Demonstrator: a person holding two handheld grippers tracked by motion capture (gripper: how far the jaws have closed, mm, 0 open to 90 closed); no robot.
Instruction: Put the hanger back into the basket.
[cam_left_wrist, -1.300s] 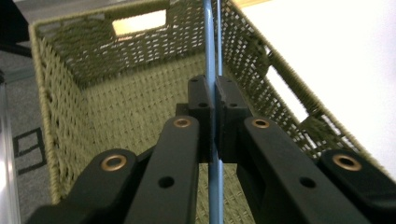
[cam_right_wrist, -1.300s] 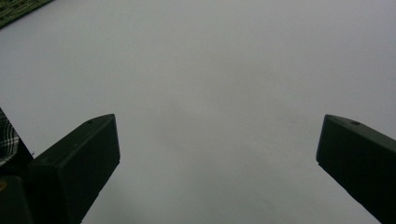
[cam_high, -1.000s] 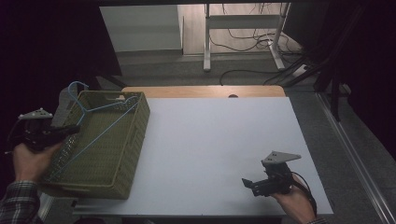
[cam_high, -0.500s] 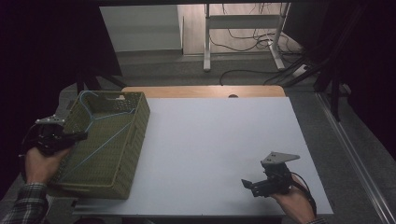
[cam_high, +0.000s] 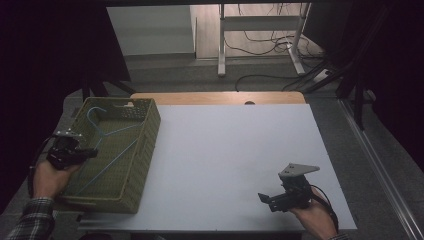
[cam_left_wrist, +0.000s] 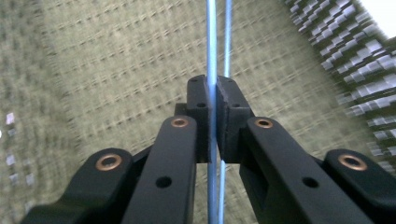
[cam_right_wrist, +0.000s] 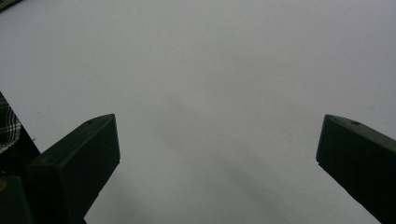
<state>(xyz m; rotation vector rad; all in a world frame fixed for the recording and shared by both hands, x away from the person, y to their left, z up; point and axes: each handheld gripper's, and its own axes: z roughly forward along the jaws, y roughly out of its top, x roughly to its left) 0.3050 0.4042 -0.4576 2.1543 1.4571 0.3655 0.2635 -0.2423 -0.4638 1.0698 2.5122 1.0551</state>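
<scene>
I logged a white table (cam_high: 235, 160) carrying a green woven basket (cam_high: 142, 145) along its left edge, overhanging that edge somewhat. Inside the basket lay a blue wire hanger (cam_high: 107, 150), its hook toward the far end and its long bar running diagonally toward the near left corner.

The left gripper (cam_high: 92, 151) sat over the basket's left rim, held in the person's left hand (cam_high: 47, 177), a plaid cuff (cam_high: 30, 222) showing at the wrist. In the left gripper view its jaws were pressed together on a blue wire of the hanger (cam_left_wrist: 211, 56), which ran straight up between the pads; a second blue wire ran just beside it, behind the jaws. The woven floor of the basket (cam_left_wrist: 116, 70) lay beyond, blurred.

The right gripper (cam_high: 263, 198) hovered over the near right corner of the table, held in the right hand (cam_high: 312, 215), its grey three-cornered plate uppermost. In the right gripper view its jaws stood spread wide, with bare white table (cam_right_wrist: 210, 93) between them and nothing held. I could not tell whether it touched the surface.
</scene>
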